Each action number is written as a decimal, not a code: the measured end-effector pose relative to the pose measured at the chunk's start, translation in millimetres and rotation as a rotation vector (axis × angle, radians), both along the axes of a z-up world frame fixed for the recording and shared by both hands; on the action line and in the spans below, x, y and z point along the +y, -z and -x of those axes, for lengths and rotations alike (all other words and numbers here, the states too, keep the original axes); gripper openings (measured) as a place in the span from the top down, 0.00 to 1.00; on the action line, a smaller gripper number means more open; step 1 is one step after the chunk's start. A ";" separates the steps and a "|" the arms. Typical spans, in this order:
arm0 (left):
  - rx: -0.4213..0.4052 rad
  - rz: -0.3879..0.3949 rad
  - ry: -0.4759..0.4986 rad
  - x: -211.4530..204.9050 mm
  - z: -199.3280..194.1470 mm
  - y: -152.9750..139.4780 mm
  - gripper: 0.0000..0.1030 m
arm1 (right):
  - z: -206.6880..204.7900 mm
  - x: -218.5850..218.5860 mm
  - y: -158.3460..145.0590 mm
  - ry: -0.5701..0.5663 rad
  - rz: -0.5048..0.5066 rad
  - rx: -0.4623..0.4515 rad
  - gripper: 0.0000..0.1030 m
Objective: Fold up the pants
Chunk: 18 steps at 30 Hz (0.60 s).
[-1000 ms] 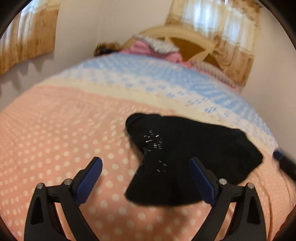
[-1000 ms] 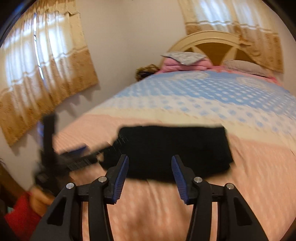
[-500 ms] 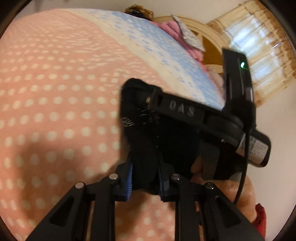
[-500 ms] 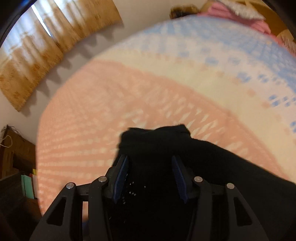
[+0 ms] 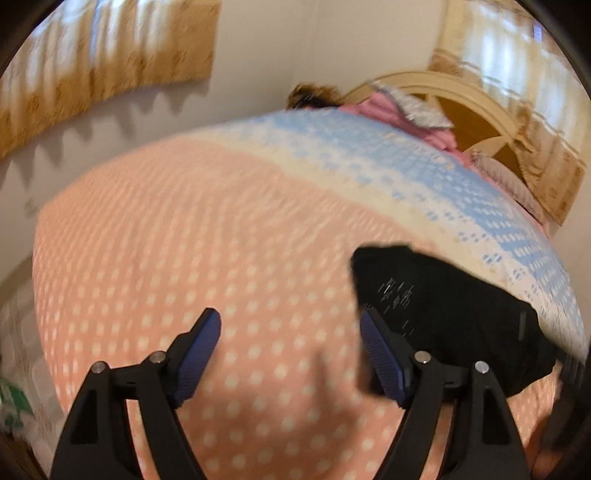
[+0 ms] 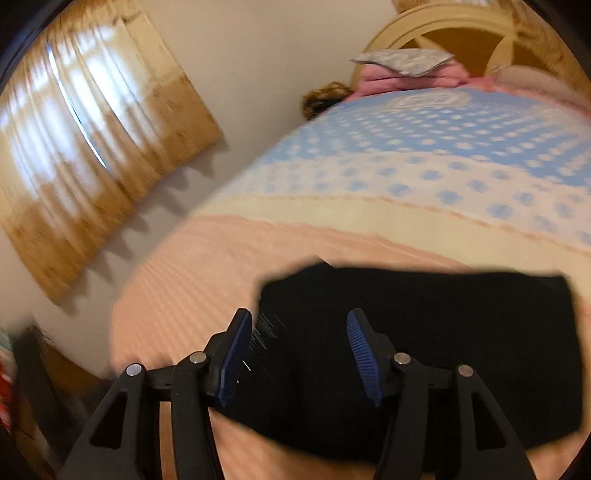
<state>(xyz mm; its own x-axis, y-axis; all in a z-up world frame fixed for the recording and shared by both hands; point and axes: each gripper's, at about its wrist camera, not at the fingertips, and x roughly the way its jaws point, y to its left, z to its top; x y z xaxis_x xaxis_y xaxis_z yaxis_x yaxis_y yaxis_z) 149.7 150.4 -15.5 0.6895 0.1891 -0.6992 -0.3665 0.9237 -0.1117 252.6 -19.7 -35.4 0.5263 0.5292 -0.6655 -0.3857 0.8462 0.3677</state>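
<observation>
Pants (image 5: 454, 317): black, lying as a folded, roughly rectangular bundle on the pink dotted part of the bedspread (image 5: 207, 236), near the band where pink gives way to cream and blue. Small pale flecks show on the fabric close to one end.

Left gripper (image 5: 291, 354): jaws spread wide, nothing between them — only pink spread shows in the gap. The pants lie to its right; the right blue pad (image 5: 380, 362) overlaps the near edge of the bundle in view, contact cannot be told.

Right gripper (image 6: 301, 354): jaws apart, holding nothing. It hangs over the bundle (image 6: 424, 332); black cloth fills the gap between the pads (image 6: 234, 358). Whether the tips touch the fabric cannot be told — picture is blurred.

Bedspread, far part: blue with pale dots (image 6: 461, 140), running up to the headboard (image 6: 454, 33).

Headboard: cream, arched, with brown panels.

Bedding at head: pink folded pile (image 6: 406, 79) with a grey patterned piece (image 6: 402, 61) on top.

Curtains: tan and white, on the wall left of the bed (image 6: 88, 147).

Image quality: both views motion-blurred.
</observation>
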 end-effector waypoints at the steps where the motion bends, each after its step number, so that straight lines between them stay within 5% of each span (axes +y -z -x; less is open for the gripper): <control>1: -0.019 -0.065 0.021 -6.5 -8.8 -1.5 0.22 | 13.3 -5.4 2.2 -0.006 0.036 -0.005 0.46; 4: -0.048 -0.265 0.137 -38.9 -41.8 7.0 0.22 | 45.3 -21.8 16.0 0.033 0.221 -0.011 0.46; 7: 0.155 -0.410 0.175 -54.7 -72.5 52.9 0.26 | 60.9 -47.9 40.7 0.092 0.284 0.072 0.46; 9: 0.145 -0.398 0.158 -46.3 -64.5 58.2 0.26 | 68.1 -65.2 54.0 0.100 0.231 0.141 0.46; 14: 0.225 -0.333 0.107 -16.1 -39.8 51.8 0.17 | 88.0 -72.5 34.9 0.166 0.226 0.106 0.46; 18: 0.161 -0.267 0.121 -24.0 -17.8 40.2 0.17 | 118.8 -78.1 5.0 0.206 0.037 -0.004 0.46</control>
